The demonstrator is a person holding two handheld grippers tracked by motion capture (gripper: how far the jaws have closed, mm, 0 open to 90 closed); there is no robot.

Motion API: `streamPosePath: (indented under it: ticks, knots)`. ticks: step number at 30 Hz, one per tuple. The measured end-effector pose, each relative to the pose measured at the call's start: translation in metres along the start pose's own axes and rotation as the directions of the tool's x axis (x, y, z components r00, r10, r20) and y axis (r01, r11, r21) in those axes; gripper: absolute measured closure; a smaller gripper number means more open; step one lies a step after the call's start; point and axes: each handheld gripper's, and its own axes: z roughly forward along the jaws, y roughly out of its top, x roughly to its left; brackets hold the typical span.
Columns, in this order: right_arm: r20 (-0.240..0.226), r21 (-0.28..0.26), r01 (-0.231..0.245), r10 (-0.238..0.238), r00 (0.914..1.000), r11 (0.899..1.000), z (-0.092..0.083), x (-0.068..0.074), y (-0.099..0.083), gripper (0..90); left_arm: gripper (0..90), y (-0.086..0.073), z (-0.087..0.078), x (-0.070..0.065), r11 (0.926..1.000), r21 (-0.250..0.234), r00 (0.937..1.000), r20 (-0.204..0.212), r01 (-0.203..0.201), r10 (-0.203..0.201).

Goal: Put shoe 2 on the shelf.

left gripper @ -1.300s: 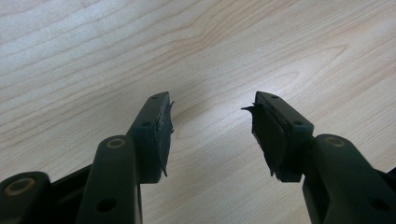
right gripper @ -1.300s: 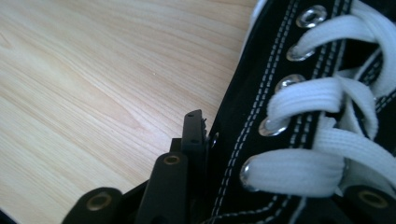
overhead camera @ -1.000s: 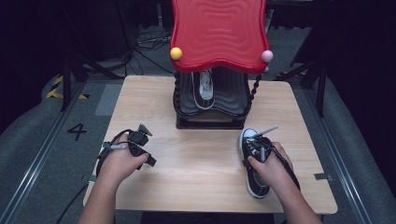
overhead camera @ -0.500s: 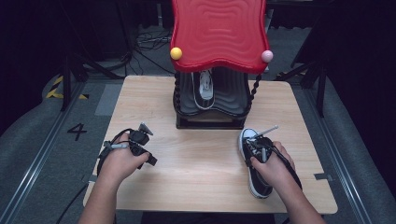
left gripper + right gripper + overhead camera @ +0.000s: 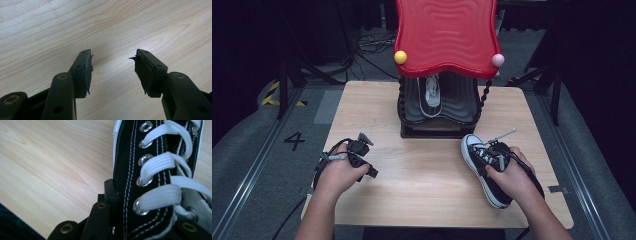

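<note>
From the high view, your right gripper [image 5: 492, 156] is clamped onto the black canvas sneaker [image 5: 484, 170] near the table's right edge, toe pointing toward the shoe rack [image 5: 439, 107] at the far edge. The jaws have just been closing, with the sneaker's laced side between them. A second sneaker [image 5: 431, 95] sits on the rack's lower shelf under the red wavy top [image 5: 446, 35]. Your left gripper [image 5: 357, 150] sits toward the table's near left corner, well apart from the shoe.

In the left gripper view, your left gripper's [image 5: 113, 66] jaws stand wide apart, just bare wooden table [image 5: 50, 30] between them.

In the right gripper view, your right gripper [image 5: 117, 202] pinches the sneaker's [image 5: 127, 170] eyelet panel beside the white laces [image 5: 162, 162].
</note>
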Motion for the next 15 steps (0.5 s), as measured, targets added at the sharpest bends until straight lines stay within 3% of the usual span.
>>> streamPosePath:
  ticks: [8,15]
  knots:
    - [-0.007,-0.030,0.083,-0.083,0.9965,0.996,-0.027,0.022,0.010,87.9,47.7,-0.006,-0.002,0.006,0.9998,-0.008,0.9998,0.003,0.019,-0.019]
    - [0.011,-0.056,0.112,-0.112,0.9937,0.992,-0.043,0.030,0.022,87.9,47.1,-0.009,-0.004,0.008,0.9996,-0.015,0.9997,0.004,0.024,-0.024]
